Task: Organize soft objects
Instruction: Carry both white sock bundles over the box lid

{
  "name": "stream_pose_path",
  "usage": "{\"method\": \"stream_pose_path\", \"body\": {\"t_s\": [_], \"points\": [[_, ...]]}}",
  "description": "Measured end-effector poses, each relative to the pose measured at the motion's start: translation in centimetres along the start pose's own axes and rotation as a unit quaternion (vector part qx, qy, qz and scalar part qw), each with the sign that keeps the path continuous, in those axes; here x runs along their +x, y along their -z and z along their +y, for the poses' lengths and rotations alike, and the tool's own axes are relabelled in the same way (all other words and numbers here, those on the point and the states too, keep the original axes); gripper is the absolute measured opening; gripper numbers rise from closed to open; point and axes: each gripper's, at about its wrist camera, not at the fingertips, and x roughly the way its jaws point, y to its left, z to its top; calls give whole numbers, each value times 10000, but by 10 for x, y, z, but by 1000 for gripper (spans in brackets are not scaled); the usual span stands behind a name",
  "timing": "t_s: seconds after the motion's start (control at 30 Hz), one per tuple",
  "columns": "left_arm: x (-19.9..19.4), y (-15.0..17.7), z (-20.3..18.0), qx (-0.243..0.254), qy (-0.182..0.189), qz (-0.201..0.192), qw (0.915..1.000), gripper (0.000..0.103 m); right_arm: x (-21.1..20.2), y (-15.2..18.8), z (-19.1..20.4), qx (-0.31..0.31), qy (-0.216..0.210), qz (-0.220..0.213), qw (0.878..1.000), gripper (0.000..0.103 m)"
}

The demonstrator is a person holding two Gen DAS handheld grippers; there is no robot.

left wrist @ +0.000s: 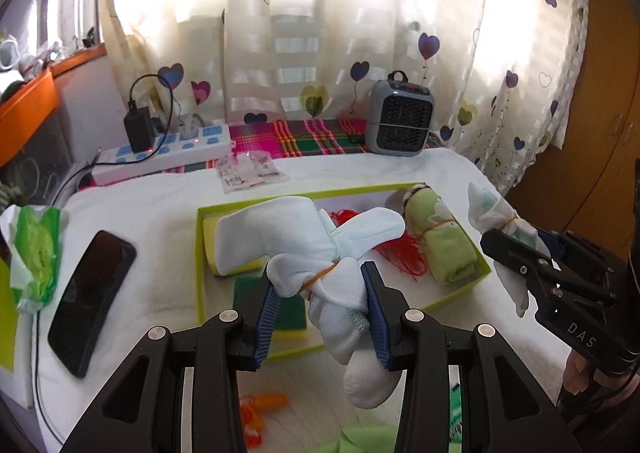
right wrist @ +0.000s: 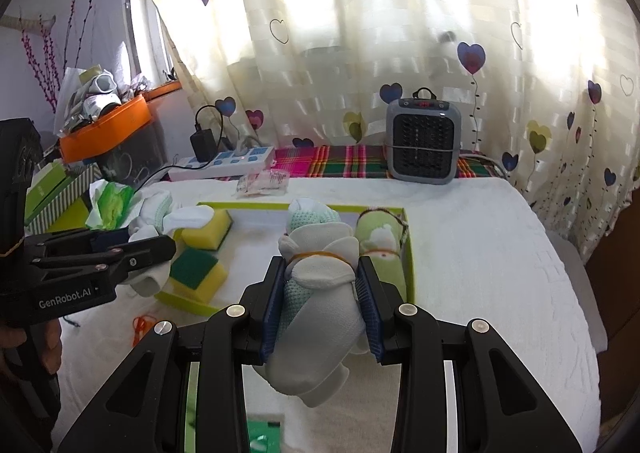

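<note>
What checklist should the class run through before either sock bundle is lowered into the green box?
1. Left claw shut on left sock bundle: ok.
2. Right claw shut on right sock bundle: ok.
3. Rubber bands still round both bundles: ok.
4. Free floor in green box between sponges and green roll: ok.
5. Red string clear of the drop spot: cannot tell.

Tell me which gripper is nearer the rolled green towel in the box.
Right. The right gripper, shut on a sock bundle, hangs just beside the green towel roll. The left gripper, holding another sock bundle, is over the box's sponge end, farther away.
</note>
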Motion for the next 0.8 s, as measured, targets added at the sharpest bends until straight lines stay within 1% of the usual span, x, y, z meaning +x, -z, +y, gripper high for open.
{"method": "stream_pose_path", "body": {"t_s": [0.17,0.27,0.37,0.6,0.8], "points": [[21,-9,5,-46,59,102,9999,39,21,-9,1,-102,81,83,9999,37],[31,-13,5,-4,33,136,9999,39,36,-14,-1,-99,89,163,9998,37],[43,-17,4,30,149,237,9996,39,51,-17,-3,-107,113,265,9995,37],[67,-24,-1,150,101,337,9993,39,78,-21,-7,-77,144,475,9987,37],[87,-21,-3,197,37,590,9981,39,96,-19,-11,-60,187,635,9978,37]]}}
